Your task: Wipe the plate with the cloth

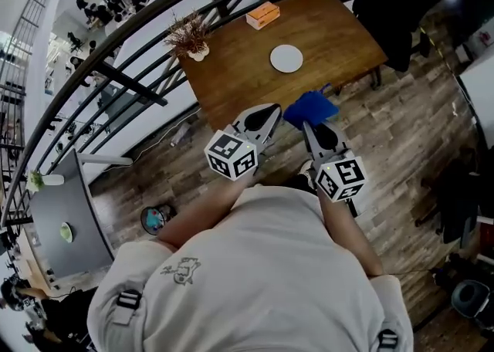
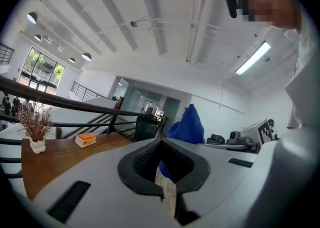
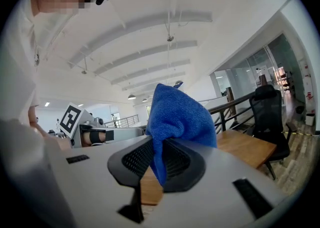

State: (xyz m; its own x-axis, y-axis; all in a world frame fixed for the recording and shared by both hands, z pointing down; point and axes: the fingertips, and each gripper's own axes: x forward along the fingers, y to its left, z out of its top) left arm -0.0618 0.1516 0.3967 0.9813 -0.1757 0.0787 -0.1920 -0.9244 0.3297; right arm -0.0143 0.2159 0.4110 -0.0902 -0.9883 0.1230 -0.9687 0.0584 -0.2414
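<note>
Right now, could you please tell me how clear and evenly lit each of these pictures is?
Head view: strong fisheye bends the railing; the plate is sharp. Left gripper view: dark corners, the ceiling light glares. Right gripper view: the cloth is crisp, the ceiling washed out.

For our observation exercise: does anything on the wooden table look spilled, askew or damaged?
Nothing stands out. The white plate, orange box and vase of dried twigs sit neatly apart on the wooden table.
</note>
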